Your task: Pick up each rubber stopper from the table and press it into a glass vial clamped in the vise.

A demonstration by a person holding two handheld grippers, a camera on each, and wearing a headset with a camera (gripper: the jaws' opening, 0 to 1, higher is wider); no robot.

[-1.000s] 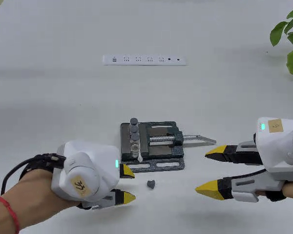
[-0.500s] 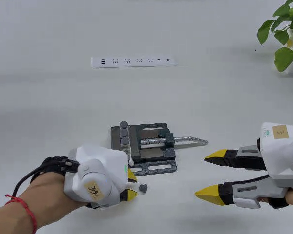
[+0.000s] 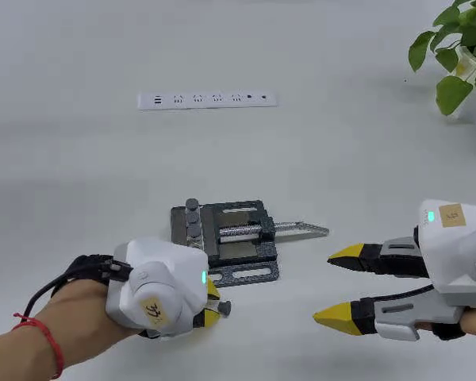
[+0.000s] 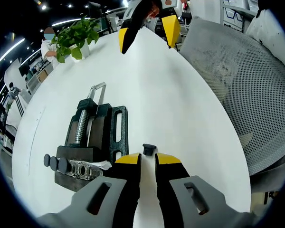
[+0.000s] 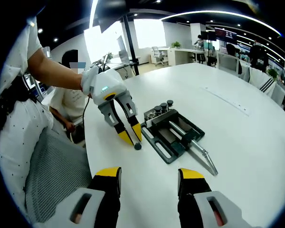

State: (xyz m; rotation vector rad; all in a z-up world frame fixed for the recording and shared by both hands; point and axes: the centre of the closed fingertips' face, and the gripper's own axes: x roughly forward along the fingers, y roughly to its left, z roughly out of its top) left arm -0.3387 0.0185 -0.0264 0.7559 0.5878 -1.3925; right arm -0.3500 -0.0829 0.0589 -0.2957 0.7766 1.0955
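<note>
A small dark rubber stopper (image 3: 224, 307) lies on the white table just in front of the black vise (image 3: 236, 274). In the vise's left jaws stand glass vials (image 4: 80, 168) topped with dark stoppers (image 3: 193, 217). My left gripper (image 3: 212, 304) is low on the table with its yellow tips a narrow gap apart. The stopper (image 4: 149, 148) sits just beyond those tips, not between them. My right gripper (image 3: 339, 286) hovers wide open to the right of the vise, holding nothing. In the right gripper view, the left gripper (image 5: 132, 137) points down at the stopper (image 5: 138, 146) beside the vise (image 5: 157, 148).
The vise's screw handle (image 3: 301, 230) sticks out to the right. A white power strip (image 3: 207, 100) lies at the back, and a potted plant (image 3: 456, 55) stands at the far right corner. A mesh chair (image 4: 237, 85) stands by the table edge.
My left gripper has moved right, up to the loose stopper, and its jaws have narrowed. The right gripper has barely moved. The head camera has shifted.
</note>
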